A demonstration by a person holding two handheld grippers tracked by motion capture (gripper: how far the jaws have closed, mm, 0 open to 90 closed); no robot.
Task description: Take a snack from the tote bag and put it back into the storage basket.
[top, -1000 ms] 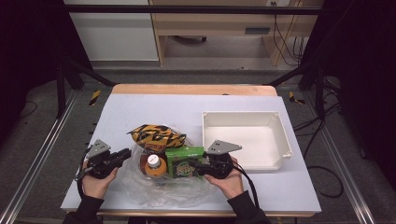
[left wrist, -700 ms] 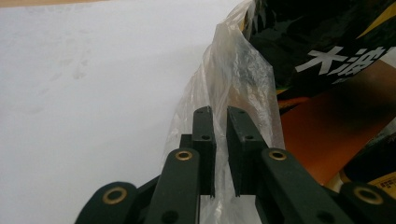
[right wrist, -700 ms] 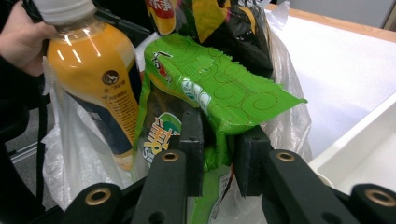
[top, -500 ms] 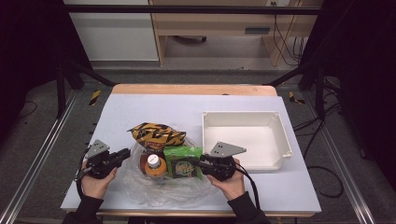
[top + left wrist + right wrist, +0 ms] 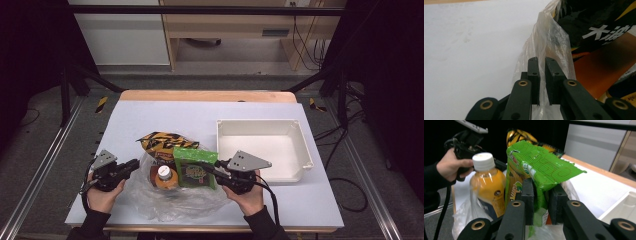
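Gripping the flat green snack packet [image 5: 541, 170], the right gripper [image 5: 541, 202] has just been closing its jaws, and now they pinch the packet's lower edge. A second ago the packet lay lower, inside the clear plastic bag [image 5: 175, 200]; now it sits a bit higher, tipped up. So it looks like the packet is coming out of the bag. The left gripper [image 5: 540, 75] is nearly closed on the thin edge of the bag, holding it in place. Beside the packet stands a small orange juice bottle with a white cap [image 5: 486, 190]. Behind is a black and yellow snack bag [image 5: 162, 142]. The white plastic tray [image 5: 300, 145] waits near, on the pale table [image 5: 175, 117].
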